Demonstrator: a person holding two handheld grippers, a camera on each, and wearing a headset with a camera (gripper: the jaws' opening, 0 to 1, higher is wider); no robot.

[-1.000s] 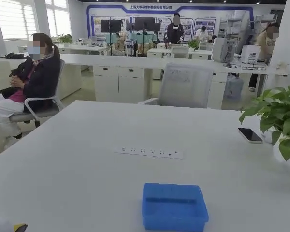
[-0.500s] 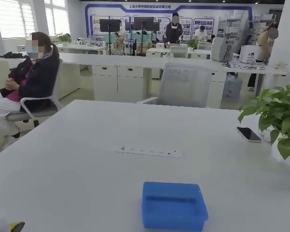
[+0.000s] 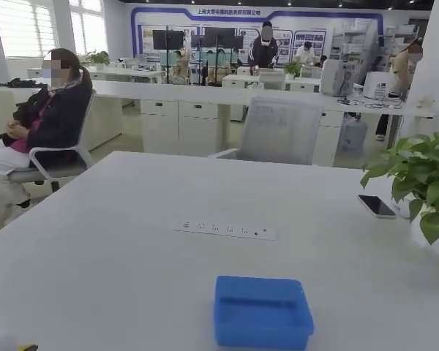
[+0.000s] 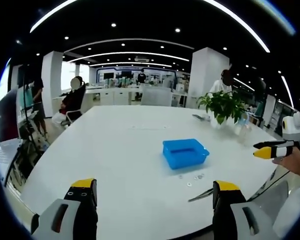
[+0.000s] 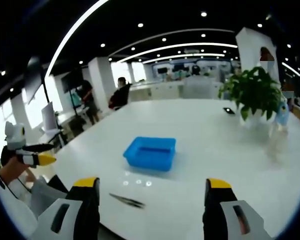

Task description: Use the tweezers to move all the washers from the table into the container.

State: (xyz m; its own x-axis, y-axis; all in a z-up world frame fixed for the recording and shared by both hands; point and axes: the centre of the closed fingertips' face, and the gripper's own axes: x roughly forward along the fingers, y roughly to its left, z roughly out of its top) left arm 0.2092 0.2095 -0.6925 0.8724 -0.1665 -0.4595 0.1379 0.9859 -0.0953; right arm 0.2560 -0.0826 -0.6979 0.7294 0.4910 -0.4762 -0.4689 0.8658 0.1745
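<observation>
**A:** How is the room around the container looking?

**B:** The blue container [image 4: 185, 152] is sitting toward the near part of the white table [image 3: 95, 256], with bare tabletop spreading wide to its left and beyond it. The washers [image 4: 190, 179] are lying loose just beside its near wall. The tweezers [image 4: 202, 194] are resting flat between them and the table's near edge.

**A:** And the grippers?

**B:** The left gripper [image 4: 154, 186] is hovering at the near edge with its jaws spread wide, carrying nothing. The right gripper [image 5: 152, 182] is hanging there too, equally wide and empty.

**A:** Is anything crowding the edges?

**B:** A potted plant [image 3: 421, 175] is leaning in at the right side, with a phone [image 3: 377, 205] lying near it. A power strip [image 3: 227, 230] is sitting mid-table, beyond the container and well apart from it.

**A:** What is proving hard to read?

**B:** The washers are showing as tiny pale dots, so I am not managing a sure count. The plant's pot is being cut off by the right edge of the head view.
</observation>
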